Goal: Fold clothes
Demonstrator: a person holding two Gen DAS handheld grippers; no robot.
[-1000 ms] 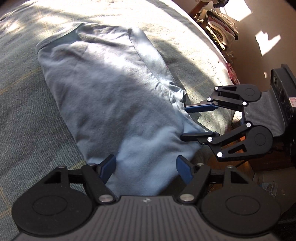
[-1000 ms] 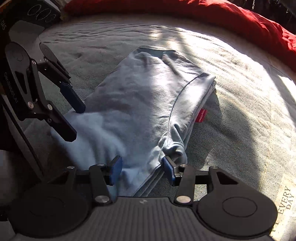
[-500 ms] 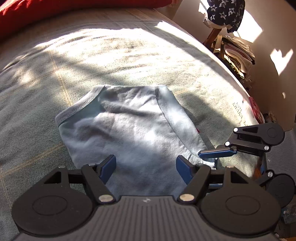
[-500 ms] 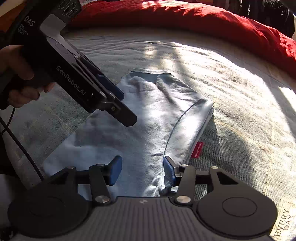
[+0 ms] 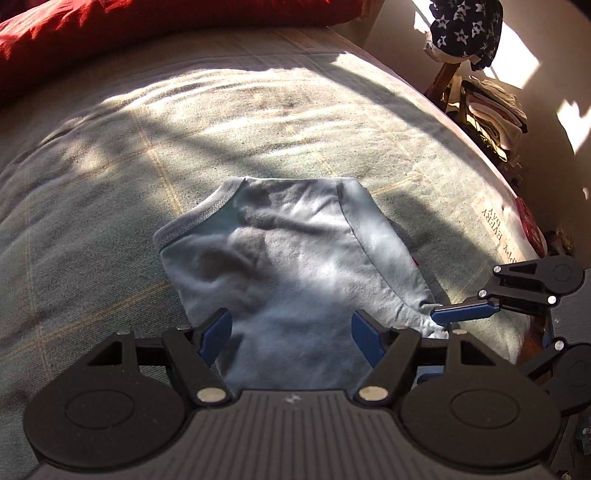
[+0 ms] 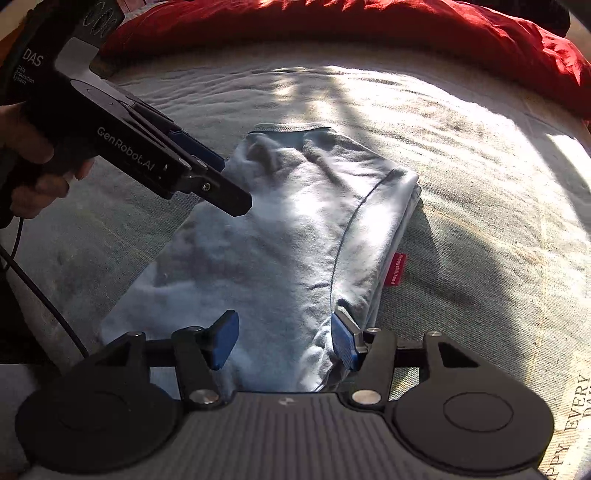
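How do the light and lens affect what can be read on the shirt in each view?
Left wrist view: patchy sunlight and dark shadow bands cross the light blue shirt and bedspread; fisheye bends the bed edge. Right wrist view: glare bleaches the bedspread's right side, the left gripper is backlit dark, the shirt's folds stay sharp.

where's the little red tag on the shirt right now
In the right wrist view, the red tag sticks out from the folded light blue shirt's right edge, lying on the bedspread.

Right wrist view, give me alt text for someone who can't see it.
A pale blue cotton shirt, folded into a long strip, lies on a grey-green bedspread between the open right gripper in the foreground. The left gripper, held in a hand, hovers over the shirt's left side; a red pillow lies behind.
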